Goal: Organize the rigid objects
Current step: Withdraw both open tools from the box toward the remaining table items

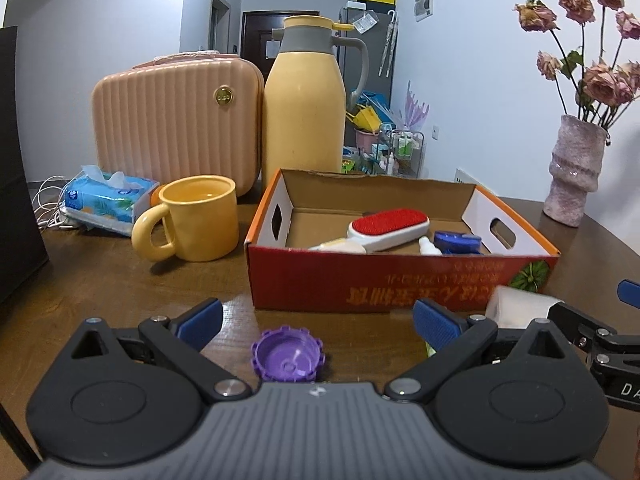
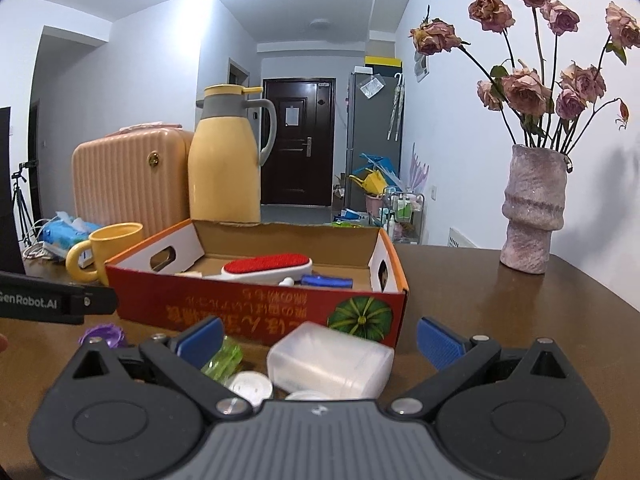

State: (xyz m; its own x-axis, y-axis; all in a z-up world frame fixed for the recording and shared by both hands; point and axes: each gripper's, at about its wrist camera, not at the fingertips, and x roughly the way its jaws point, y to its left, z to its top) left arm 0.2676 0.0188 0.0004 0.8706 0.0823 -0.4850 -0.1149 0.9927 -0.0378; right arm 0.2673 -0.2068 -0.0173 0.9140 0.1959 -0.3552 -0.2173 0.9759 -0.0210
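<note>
A glossy dark wood table (image 1: pixel 100 280) carries a corrugated cardboard box (image 1: pixel 400 280) with a printed red outer face, a smooth matt yellow mug (image 1: pixel 196 220) and a translucent frosted plastic container (image 2: pixel 332 360). A ribbed, satin-finish pink hard-shell case (image 1: pixel 176 120) stands behind, beside a matt yellow thermos jug (image 1: pixel 304 108). A rough, speckled pink vase (image 2: pixel 534 208) holds dried roses, and a purple plastic cap (image 1: pixel 286 354) lies shiny on the wood.

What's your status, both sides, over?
Left hand-held gripper open over purple cap. Right hand-held gripper open over translucent white container. Cardboard box straight ahead, lint brush already inside. Nothing blocking.
</note>
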